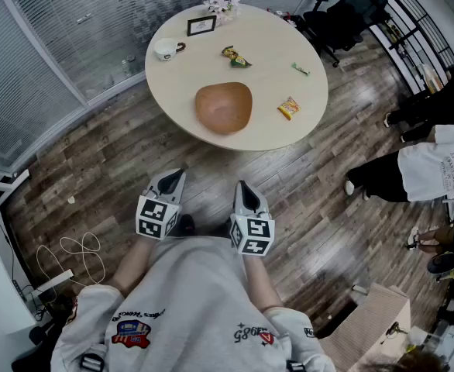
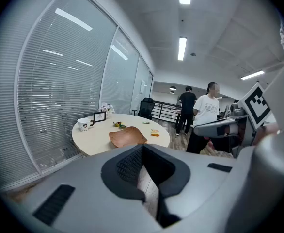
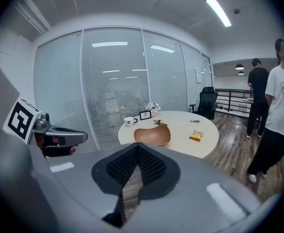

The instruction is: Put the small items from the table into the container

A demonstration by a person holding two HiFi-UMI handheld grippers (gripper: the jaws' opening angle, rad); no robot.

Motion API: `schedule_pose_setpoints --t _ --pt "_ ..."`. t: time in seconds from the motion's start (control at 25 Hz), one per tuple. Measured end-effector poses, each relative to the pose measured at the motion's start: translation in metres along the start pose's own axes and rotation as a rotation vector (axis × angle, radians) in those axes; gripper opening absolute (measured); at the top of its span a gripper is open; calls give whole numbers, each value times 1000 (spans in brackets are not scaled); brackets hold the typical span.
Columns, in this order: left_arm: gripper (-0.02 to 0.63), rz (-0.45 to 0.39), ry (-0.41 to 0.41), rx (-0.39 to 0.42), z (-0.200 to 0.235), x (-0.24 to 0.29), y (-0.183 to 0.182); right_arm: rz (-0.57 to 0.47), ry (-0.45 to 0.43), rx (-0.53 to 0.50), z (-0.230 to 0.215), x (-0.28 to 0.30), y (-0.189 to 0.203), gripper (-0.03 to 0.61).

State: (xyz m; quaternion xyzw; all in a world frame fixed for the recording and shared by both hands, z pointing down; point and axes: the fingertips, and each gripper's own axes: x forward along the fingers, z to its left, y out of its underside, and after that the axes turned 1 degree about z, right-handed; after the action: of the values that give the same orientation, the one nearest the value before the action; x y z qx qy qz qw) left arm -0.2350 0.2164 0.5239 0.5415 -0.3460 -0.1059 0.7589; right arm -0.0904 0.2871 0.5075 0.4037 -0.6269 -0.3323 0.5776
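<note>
A round beige table point(image 1: 273, 45) stands some way ahead of me. On it lie a wooden bowl point(image 1: 224, 107), an orange snack packet point(image 1: 288, 108), a small green packet point(image 1: 300, 70) and a yellow-green wrapper point(image 1: 235, 56). My left gripper point(image 1: 173, 175) and right gripper point(image 1: 245, 186) hang side by side over the floor, close to my body, both shut and empty, both aimed at the table. The left gripper view shows the bowl point(image 2: 126, 137) and orange packet point(image 2: 155, 133) beyond the jaws. The right gripper view shows the bowl point(image 3: 152, 135) and packet point(image 3: 196, 136) too.
A white mug point(image 1: 165, 49), a photo frame point(image 1: 201, 25) and flowers point(image 1: 221, 2) sit at the table's far side. An office chair point(image 1: 343, 14) stands behind it. A person in a white shirt point(image 1: 436, 165) stands at right. Cables point(image 1: 76, 254) lie on the floor at left.
</note>
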Motion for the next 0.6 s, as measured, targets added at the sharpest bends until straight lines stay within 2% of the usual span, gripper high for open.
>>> schedule_pose_setpoints --t 0.32,0.6 --pt "6 7 21 -14 6 22 -9 -21 -3 59 -11 10 -5 2" --pt "6 15 74 -12 -7 75 -34 -26 56 114 -68 29 -7 2"
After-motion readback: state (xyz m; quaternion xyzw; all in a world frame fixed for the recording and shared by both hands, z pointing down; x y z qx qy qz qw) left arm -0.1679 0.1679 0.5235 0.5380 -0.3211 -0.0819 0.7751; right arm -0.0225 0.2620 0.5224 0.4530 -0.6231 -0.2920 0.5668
